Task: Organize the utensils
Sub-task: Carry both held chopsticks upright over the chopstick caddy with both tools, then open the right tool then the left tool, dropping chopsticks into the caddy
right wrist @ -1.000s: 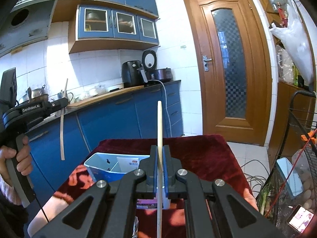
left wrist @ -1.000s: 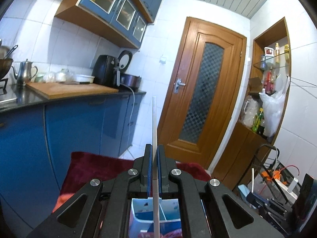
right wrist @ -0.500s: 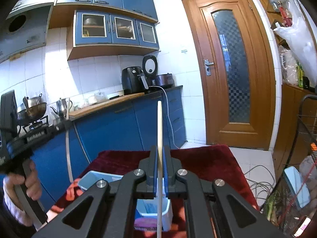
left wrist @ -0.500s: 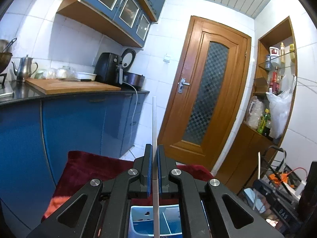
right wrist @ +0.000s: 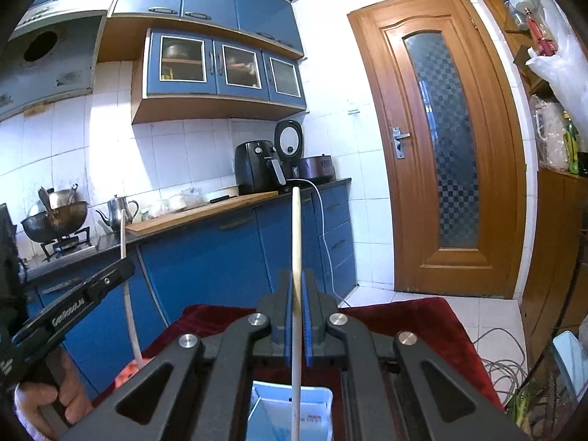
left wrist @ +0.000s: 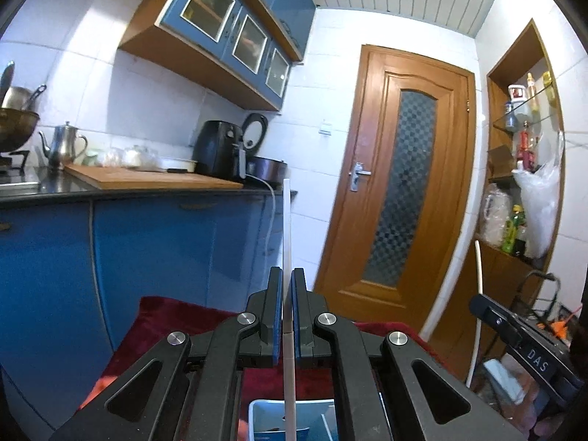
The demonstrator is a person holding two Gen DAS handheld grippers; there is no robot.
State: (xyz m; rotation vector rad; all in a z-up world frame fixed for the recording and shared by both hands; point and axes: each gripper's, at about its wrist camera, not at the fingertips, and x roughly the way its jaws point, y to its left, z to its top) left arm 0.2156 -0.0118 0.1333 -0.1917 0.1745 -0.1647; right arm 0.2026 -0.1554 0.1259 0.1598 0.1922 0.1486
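Both your left tongs (left wrist: 287, 316) and right tongs (right wrist: 297, 316) clamp upright chopsticks (left wrist: 287, 228); the blue bin (right wrist: 323, 400) sits directly below each.

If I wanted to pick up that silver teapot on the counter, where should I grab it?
Probably by the curved handle of the teapot, coming from the side away from the spout. It stands upright, spout toward the wok, handle facing the cutting board, so a level approach from the board side looks easiest.

"DAS" on right gripper (left wrist: 529, 345) body, "GenRobot.AI" (partly blurred) on left gripper (right wrist: 73, 305) body
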